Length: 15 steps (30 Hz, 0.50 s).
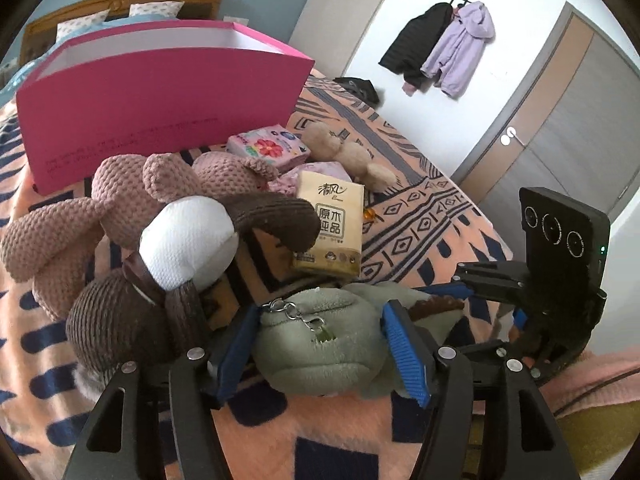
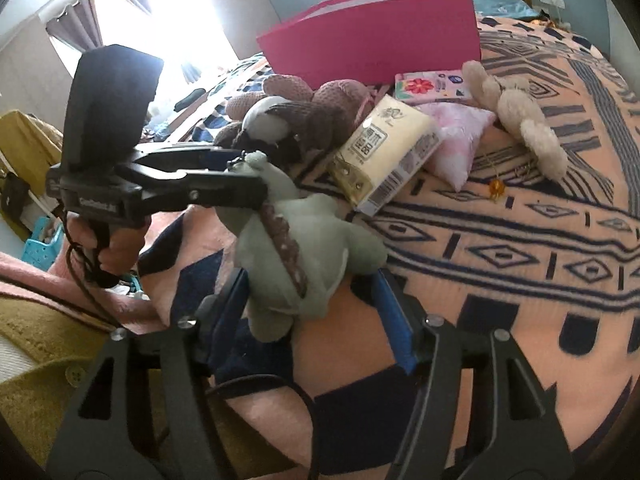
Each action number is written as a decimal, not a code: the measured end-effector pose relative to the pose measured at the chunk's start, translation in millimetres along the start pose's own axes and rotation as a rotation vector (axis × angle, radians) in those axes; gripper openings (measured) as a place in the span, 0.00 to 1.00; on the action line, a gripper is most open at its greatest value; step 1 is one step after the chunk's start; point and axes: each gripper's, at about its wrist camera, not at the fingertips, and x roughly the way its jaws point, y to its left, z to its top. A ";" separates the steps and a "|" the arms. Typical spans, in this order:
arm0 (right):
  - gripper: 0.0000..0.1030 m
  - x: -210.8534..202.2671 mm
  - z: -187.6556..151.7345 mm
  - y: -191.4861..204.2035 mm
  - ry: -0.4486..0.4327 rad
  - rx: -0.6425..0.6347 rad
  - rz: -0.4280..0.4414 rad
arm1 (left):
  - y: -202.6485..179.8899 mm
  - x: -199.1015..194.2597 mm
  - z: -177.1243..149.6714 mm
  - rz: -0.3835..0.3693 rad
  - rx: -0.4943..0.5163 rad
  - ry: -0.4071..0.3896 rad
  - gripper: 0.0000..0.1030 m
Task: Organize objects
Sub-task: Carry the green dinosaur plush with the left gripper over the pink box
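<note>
The left gripper's [image 1: 324, 344] blue fingers [image 1: 404, 356] clasp the head of the green plush dinosaur [image 1: 316, 344] on the bed blanket [image 1: 420, 216], its body stretching rightward between the right gripper's [image 2: 316, 304] spread, unclenched fingers [image 2: 394, 320], the pink box [image 1: 160, 100] beyond.

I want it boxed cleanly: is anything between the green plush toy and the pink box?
Yes: a brown-and-white knitted plush, a pink knitted plush and a yellow tissue pack lie between the green plush toy and the pink box.
</note>
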 end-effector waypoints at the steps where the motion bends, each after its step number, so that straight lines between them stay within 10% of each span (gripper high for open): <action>1: 0.51 -1.6 0.6 1.8 -0.008 -0.005 0.016 | -0.7 0.2 -0.3 -0.001 -0.006 0.004 0.63; 15: 0.45 -31.1 45.8 36.1 -0.133 -0.214 -0.061 | -9.8 -48.3 18.7 0.011 -0.055 -0.160 0.63</action>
